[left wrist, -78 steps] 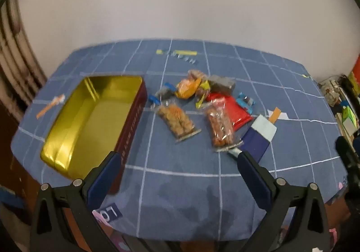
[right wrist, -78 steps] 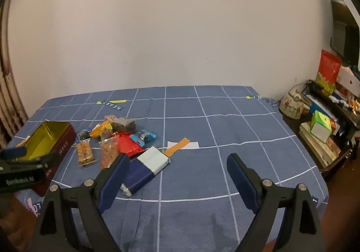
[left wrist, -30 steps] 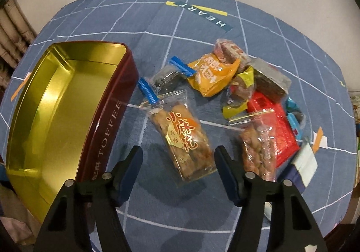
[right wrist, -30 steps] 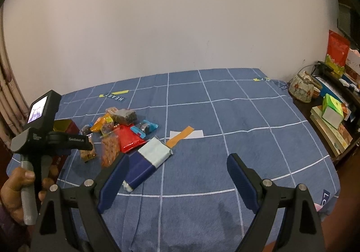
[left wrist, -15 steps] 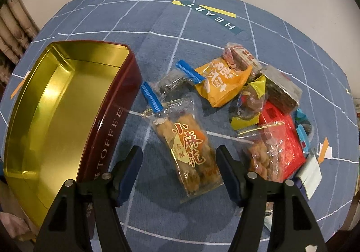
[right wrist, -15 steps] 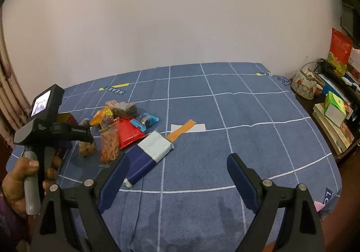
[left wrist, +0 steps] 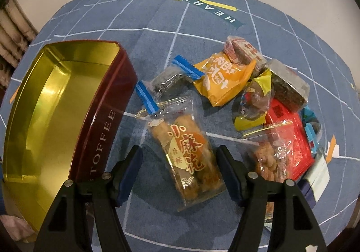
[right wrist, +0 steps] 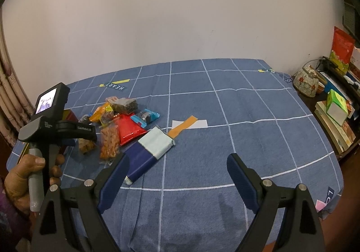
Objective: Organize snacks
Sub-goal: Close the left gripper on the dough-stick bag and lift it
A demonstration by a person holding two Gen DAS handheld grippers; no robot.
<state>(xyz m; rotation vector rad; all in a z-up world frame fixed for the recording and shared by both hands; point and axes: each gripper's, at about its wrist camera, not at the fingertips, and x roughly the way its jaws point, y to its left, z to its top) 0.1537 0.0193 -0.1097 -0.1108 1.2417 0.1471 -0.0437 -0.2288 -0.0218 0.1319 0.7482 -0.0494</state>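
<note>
Starting at the left: gold-lined tin (left wrist: 99, 139) sitting open with nothing in it, same as a couple of seconds back, so no snack stowed yet.

Just beside it, big change. Left gripper (left wrist: 179, 150) now right down over the clear packet of fried twists (left wrist: 186, 153), where a moment ago it was looking at the whole spread from well back. Fingers (left wrist: 132, 162) much narrower than in that earlier wide view, and just closed a touch more. Packet lying flat on the blue checked cloth (left wrist: 157, 15) between them, pads not pressing it yet as far as visible. Looks like the first pick lined up, tin handy for the drop.

Further right, the rest of the heap untouched: orange packet (left wrist: 222, 81), red packet (left wrist: 290, 139), a few small wrapped bits on top.

Over on the right, nothing new. Right gripper (right wrist: 178, 157) hanging above bare cloth, fingers wide apart and holding nothing, navy-and-white pack (right wrist: 148, 150) near its left finger. Probably waiting its turn.
</note>
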